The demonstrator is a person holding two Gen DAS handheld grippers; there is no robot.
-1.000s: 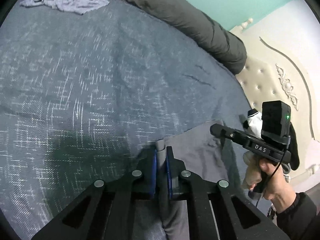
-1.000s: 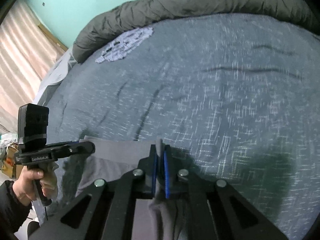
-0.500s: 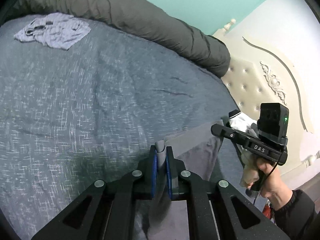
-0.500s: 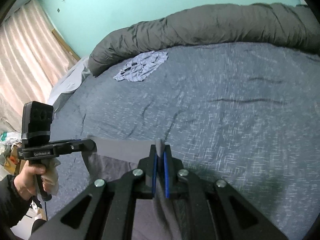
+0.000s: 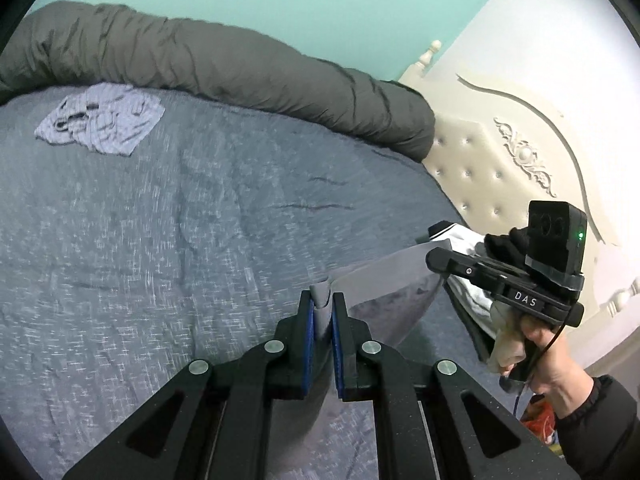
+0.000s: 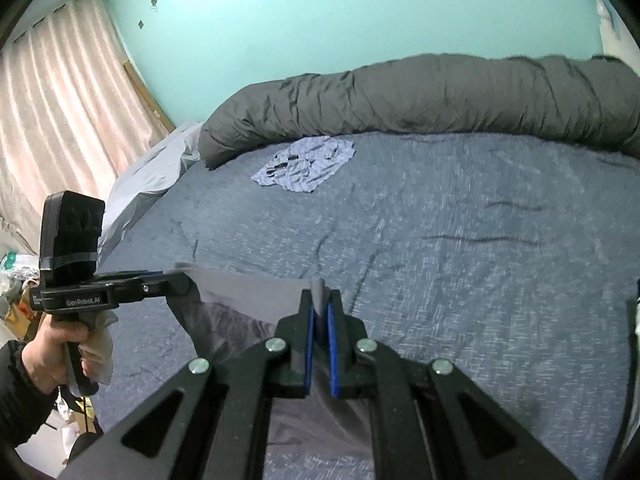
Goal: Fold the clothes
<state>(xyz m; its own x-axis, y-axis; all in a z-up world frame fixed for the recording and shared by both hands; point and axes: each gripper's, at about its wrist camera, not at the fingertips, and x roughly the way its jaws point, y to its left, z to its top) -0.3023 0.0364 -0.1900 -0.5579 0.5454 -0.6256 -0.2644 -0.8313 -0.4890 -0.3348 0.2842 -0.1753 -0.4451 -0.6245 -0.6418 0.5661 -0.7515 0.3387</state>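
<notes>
Our left gripper [image 5: 321, 312] and right gripper [image 6: 319, 312], jaws of each clamped on a top corner of the grey garment [image 6: 248, 292], cloth stretched taut between them above the bed [image 5: 160, 240], a crumpled striped garment [image 5: 100, 122] near the rolled duvet [image 5: 240, 68].

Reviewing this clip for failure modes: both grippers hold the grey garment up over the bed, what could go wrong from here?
1. The left gripper and right gripper each pinch only a small tuft of the plain grey garment; a tug could slip a corner out.
2. The body sags between them, so it may land creased on the blue-grey bedspread.
</notes>
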